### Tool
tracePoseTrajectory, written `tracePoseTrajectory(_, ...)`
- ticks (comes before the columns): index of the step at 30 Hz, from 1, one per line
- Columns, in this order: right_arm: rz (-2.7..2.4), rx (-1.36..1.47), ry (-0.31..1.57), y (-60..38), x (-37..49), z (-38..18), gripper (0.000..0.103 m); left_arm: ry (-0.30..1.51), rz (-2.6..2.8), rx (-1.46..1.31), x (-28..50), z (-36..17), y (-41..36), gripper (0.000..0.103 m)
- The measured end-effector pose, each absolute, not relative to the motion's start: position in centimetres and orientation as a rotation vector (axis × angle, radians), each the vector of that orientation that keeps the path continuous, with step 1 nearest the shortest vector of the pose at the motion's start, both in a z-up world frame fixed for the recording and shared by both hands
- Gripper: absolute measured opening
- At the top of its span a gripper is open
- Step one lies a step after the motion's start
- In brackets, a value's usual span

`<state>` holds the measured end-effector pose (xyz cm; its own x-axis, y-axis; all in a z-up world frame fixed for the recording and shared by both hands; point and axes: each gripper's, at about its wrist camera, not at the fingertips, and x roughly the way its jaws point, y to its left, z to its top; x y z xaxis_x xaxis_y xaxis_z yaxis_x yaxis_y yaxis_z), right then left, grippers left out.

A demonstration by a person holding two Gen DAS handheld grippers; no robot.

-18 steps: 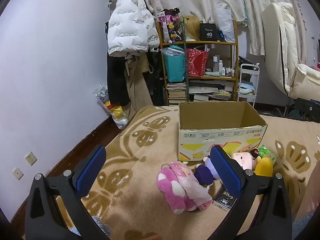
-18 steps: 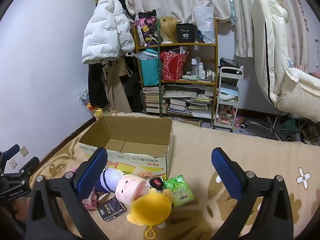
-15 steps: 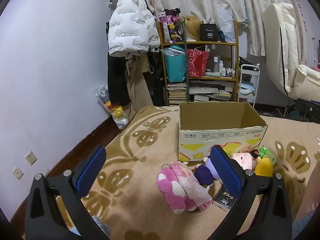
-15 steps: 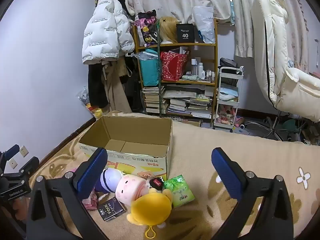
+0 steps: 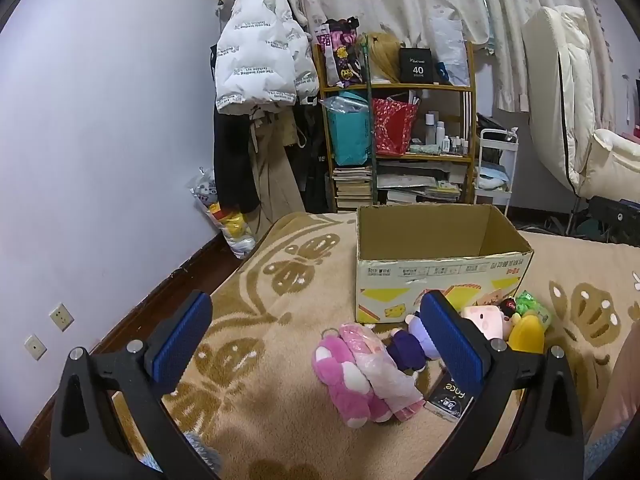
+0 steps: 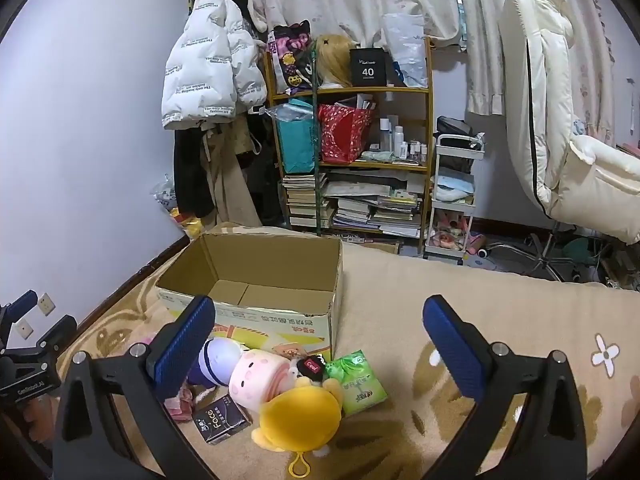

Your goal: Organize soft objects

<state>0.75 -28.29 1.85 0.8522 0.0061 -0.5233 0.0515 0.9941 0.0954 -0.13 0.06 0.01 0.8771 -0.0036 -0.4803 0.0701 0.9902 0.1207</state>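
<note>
Black box (image 6: pixel 367 67) on the top shelf reads "40". Black pack (image 6: pixel 221 424) on the rug reads "face"; the small black tag (image 6: pixel 312 365) by the plush reads "Cool". Left gripper (image 6: pixel 24 364) body carries "GenRobot.AI"; jacket and carton print not legible.

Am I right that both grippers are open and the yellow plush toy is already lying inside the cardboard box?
Not quite. The yellow plush toy lies on the carpet in front of the cardboard box, not inside it, as the right wrist view shows. The left gripper and right gripper are indeed open.
</note>
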Motion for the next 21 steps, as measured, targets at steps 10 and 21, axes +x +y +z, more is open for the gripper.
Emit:
tracePoseTrajectory(10, -0.018, 0.1, 0.553, -28.7, 0.7, 2.1, 0.103, 0.496, -0.031, 0.133, -0.3, 0.1, 0.0, 0.103)
tracePoseTrajectory(21, -0.033, 0.107, 0.557, -27.7, 0.9, 1.8, 0.103, 0.492, -0.034, 0.136, -0.6, 0.4, 0.1, 0.103)
